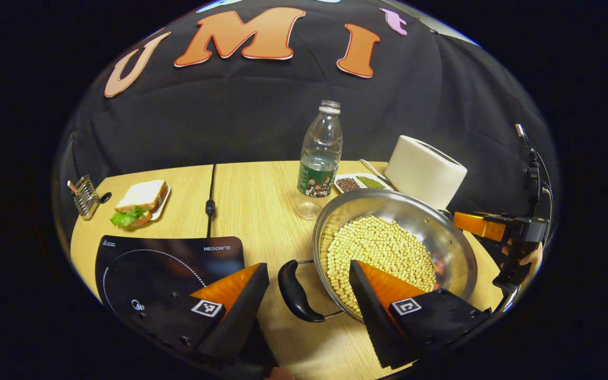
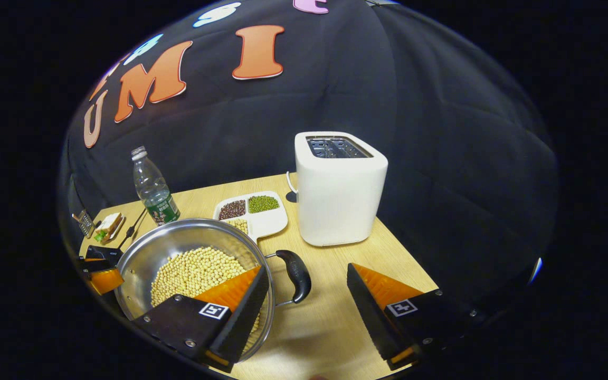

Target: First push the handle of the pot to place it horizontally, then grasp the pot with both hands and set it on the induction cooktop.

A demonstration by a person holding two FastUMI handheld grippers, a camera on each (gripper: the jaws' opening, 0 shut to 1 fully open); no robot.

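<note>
In the left gripper view the left tool (image 1: 309, 295) is spread wide, its two fingers standing either side of the pot's left handle (image 1: 294, 292) without touching it; one finger hangs over the induction cooktop (image 1: 145, 264), the other over the near rim of the pot (image 1: 441, 237). The tool holds nothing.

In the right gripper view the right tool (image 2: 308, 301) is spread just as wide. The pot's right handle (image 2: 296, 274) lies in the gap between the fingers, closer to the left finger, which overlaps the pot's rim (image 2: 140, 253); contact cannot be told. The right finger hangs over bare counter (image 2: 330, 316).

The pot, full of pale beans (image 1: 378, 248), sits on the counter (image 1: 262, 195) just right of the cooktop, with a strip of bare wood between them. Its handles point left and right.

Behind the pot, close to its far rim, stand a water bottle (image 1: 320, 158), a divided dish of beans (image 2: 254, 211) and a white toaster (image 2: 338, 190). A sandwich on a plate (image 1: 143, 203) and a small metal rack (image 1: 85, 196) sit at the far left corner, well apart from the pot. A black cable (image 1: 210, 200) runs across the counter to the cooktop's far edge. The cooktop's glass surface is bare, and it reaches the counter's near edge.
</note>
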